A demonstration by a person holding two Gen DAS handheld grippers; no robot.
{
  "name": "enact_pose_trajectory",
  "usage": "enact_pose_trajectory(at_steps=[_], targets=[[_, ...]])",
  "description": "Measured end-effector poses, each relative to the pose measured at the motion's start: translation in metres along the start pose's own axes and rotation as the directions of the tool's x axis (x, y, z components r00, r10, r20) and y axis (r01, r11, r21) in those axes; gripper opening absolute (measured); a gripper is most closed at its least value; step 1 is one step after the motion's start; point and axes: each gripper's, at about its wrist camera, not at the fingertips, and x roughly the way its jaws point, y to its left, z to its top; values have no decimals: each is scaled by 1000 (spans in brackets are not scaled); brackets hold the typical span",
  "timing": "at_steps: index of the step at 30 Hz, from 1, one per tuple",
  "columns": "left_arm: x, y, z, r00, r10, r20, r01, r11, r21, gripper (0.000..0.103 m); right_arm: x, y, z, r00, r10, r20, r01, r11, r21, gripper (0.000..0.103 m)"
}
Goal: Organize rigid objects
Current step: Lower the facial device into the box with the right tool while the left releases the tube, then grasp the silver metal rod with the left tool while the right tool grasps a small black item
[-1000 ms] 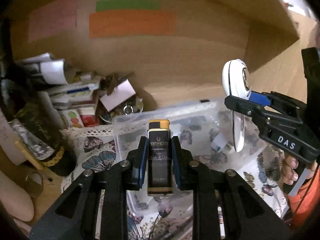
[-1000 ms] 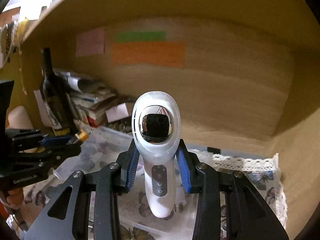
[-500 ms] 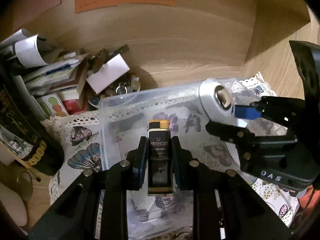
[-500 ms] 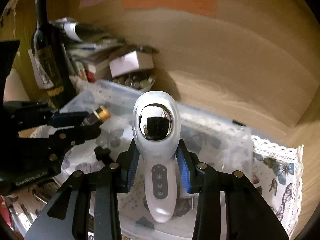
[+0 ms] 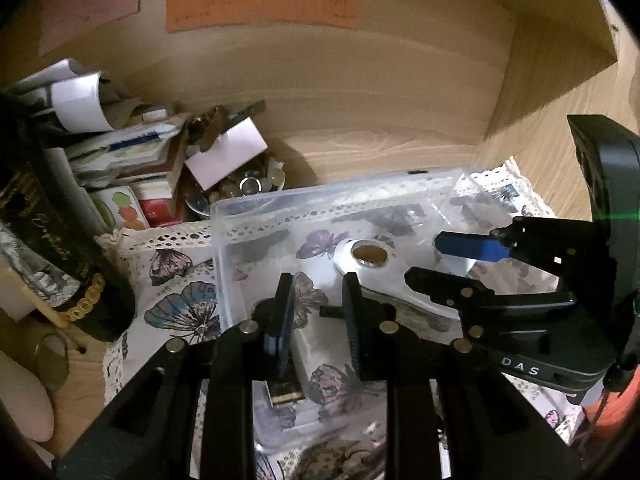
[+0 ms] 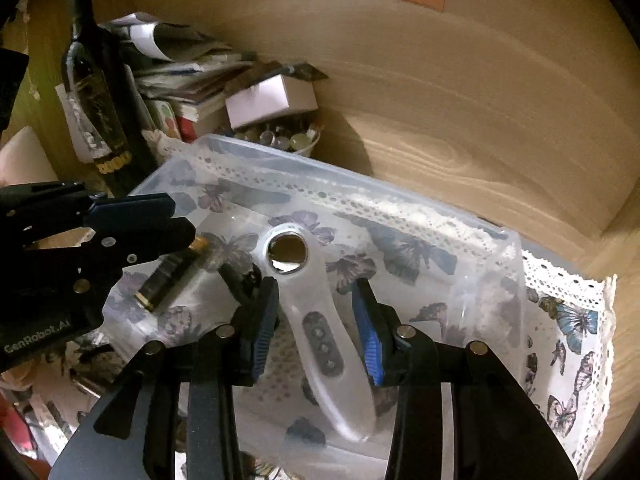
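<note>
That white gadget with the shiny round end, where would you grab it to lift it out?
Grip the white gadget across its narrow handle, around the buttons, coming from above. It lies flat in the clear bin, and the handle is slimmer than the wide mirrored head, so it probably fits the open right hand-held gripper.

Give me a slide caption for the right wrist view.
Open right gripper above the white handheld device lying in the clear plastic bin, beside the black-and-gold tube.

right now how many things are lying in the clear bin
2 visible: the white handheld device lies mid-bin between the open right gripper, and the black-gold lighter lies left of it; others may be hidden.
</note>
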Motion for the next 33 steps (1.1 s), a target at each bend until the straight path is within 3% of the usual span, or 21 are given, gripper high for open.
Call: enact_pose_trajectory(at_steps=[5,8,10,16,21,27,29,33], targets=[[-28,3,-1,999,0,47,1,1000,-11,36,-28,4,0,998,-7,64,7,1000,-1,42],[-46,4,-4,997,18,79,-16,1000,-14,51,-49,7,-3,994,-14,111,15,1000,-4,46],[-58,6,-8,994,29,102,-27,1000,-16,64,-65,7,-7,989,-17,146,18,1000,-3,55],[-84,10,-26,990,63,122,-63,998,-6,78,-107,17,-23,974,-18,225,18,1000,2,61],[-85,18,-46,994,74,74,-73,997,-19,79,-118,24,-43,972,-33,234,31,999,14,62],[-78,19,-72,999,50,11,-49,998,-28,79,-111,22,-71,984,-20,177,10,998,55,62],[-75,16,-79,999,32,-3,-32,999,-19,74,-104,21,-80,989,-17,150,7,998,68,62],[-65,2,-91,999,-12,-42,12,1000,14,50,-86,19,-99,997,1,73,-8,996,89,62]])
